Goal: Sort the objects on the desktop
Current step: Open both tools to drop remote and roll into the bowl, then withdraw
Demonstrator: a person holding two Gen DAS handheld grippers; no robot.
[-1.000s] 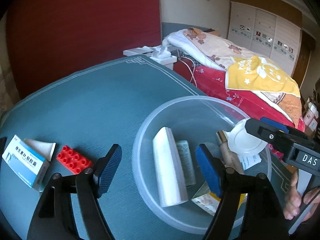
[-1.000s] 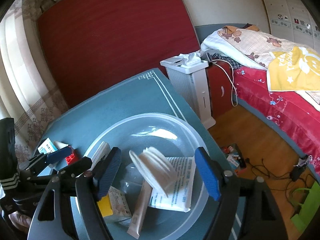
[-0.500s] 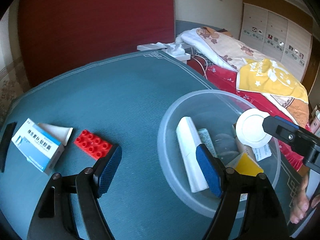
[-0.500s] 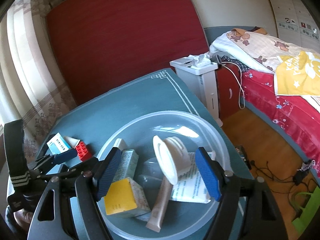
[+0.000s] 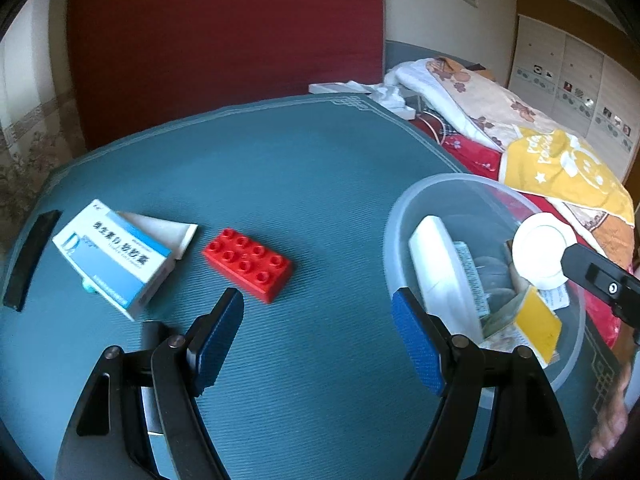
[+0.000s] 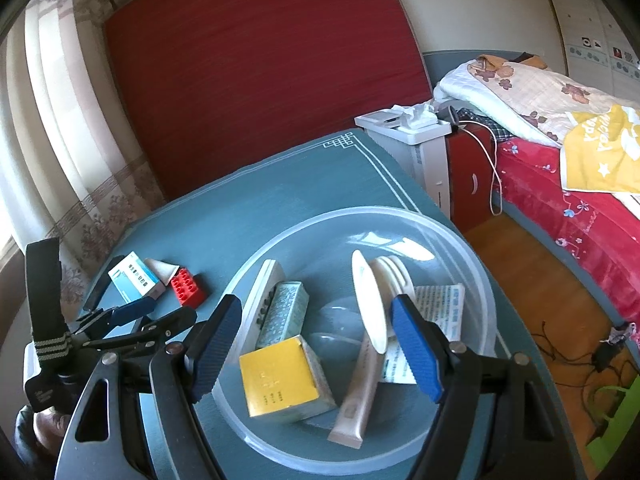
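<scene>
A red brick lies on the teal table mat, just ahead of my left gripper, which is open with nothing between its fingers. To the brick's left rests a blue-and-white medicine box. The clear bowl is at the right. My right gripper hangs open over the bowl. Inside the bowl are a yellow box, a teal box, a long white box, a beige tube, a leaflet and a white round lid, which stands on edge beside the right finger.
A black strip lies at the mat's left edge. Beyond the table's right side are a white cabinet, a bed with a yellow cloth and a wooden floor with cables. A person's hand shows at the lower right.
My left gripper has swung left, away from the bowl and toward the red brick and medicine box. In the right wrist view, the white lid has shifted over beside the right finger.
</scene>
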